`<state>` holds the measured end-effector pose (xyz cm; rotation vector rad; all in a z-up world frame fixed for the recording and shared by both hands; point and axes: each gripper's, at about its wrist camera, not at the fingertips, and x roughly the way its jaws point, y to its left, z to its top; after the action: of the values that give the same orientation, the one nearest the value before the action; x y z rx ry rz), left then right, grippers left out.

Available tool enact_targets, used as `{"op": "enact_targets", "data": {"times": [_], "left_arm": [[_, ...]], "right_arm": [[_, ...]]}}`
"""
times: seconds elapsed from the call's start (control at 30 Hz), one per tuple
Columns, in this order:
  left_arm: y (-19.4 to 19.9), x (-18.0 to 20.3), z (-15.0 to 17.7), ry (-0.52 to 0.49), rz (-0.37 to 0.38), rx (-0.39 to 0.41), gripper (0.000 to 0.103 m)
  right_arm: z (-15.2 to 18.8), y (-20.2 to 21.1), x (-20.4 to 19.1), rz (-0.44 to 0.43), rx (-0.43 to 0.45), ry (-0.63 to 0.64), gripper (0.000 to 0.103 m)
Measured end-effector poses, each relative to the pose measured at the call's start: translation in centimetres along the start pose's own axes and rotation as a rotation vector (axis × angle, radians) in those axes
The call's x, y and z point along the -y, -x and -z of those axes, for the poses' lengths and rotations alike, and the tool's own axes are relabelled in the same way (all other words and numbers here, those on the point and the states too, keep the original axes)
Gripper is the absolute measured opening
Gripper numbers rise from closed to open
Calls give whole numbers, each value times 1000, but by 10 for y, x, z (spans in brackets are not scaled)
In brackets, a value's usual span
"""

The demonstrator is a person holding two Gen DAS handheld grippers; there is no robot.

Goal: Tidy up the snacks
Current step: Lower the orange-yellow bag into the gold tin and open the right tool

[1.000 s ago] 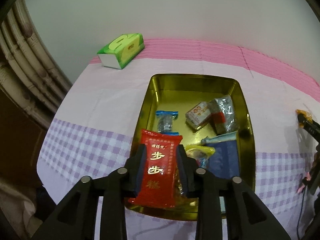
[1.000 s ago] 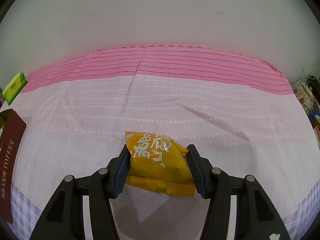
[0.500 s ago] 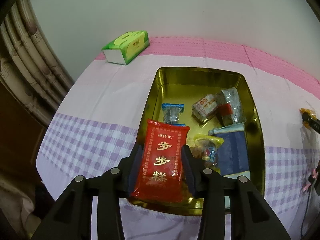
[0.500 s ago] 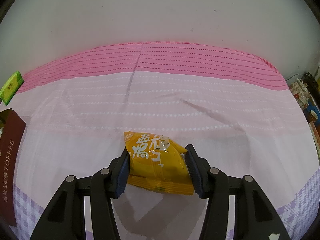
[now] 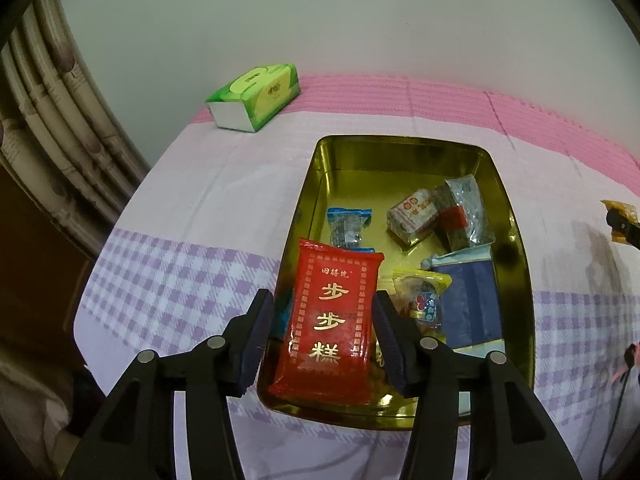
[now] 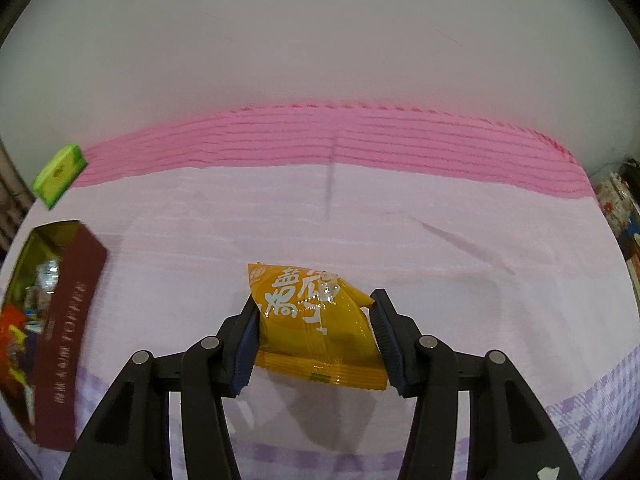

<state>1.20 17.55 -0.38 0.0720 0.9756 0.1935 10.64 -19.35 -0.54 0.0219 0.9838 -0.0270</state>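
Left wrist view: my left gripper (image 5: pixel 322 332) is opening; the red snack packet (image 5: pixel 332 320) lies between the jaws, clear of both pads, in the near end of the gold tin (image 5: pixel 516 264) beside other wrapped snacks.

Right wrist view: my right gripper (image 6: pixel 314 338) stays narrow, both pads clamped on the yellow snack packet (image 6: pixel 316 320), held above the pink tablecloth (image 6: pixel 400 232).

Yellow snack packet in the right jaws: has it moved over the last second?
Yes. The yellow packet, clamped in the right gripper, has lifted off the cloth and shifted left: the tin now shows further into the right wrist view.
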Motion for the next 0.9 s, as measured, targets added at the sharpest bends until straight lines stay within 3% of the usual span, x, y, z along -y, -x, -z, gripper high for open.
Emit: {"op": "enact_targets", "data": {"times": [0.57, 0.9], "left_arm": [[7, -36, -2, 97, -41, 2, 55], [6, -56, 8, 151, -51, -23, 55]], "right_arm": [[-12, 35, -137, -246, 35, 186, 49], [-3, 29, -206, -314, 10, 289, 49]]}}
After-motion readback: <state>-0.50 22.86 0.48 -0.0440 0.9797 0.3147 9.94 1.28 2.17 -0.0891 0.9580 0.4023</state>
